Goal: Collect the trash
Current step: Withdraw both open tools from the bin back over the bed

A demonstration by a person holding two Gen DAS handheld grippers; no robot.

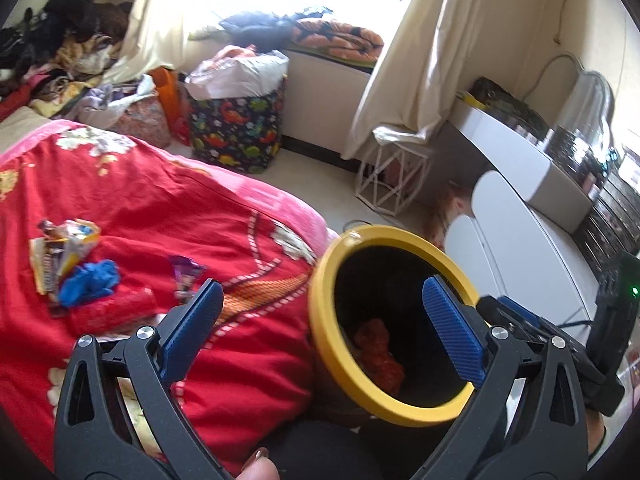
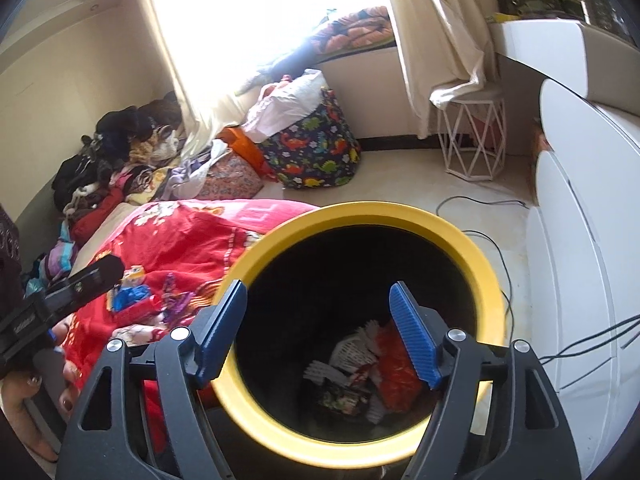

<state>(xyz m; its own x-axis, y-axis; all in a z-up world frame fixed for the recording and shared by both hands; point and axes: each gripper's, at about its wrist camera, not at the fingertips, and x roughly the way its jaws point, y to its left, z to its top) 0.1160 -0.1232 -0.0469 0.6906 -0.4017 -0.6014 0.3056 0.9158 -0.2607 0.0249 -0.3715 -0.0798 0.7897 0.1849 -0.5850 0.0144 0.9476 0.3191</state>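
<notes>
Yellow-rimmed bin (image 2: pixel 486 280), one, beneath two spread, empty grippers: left gripper (image 1: pixel 326 326), right gripper (image 2: pixel 320 330).

No legible text, brand, number or sign is found in either view. The snack wrappers (image 1: pixel 66 252) lying on the red blanket (image 1: pixel 160 208) carry printed colour patterns, but any lettering on them is too blurred and too small to read. The wrappers in the bin (image 2: pixel 360 372) show printing that is likewise unreadable. The dark device at the left edge of the right wrist view bears small marks that cannot be made out.
</notes>
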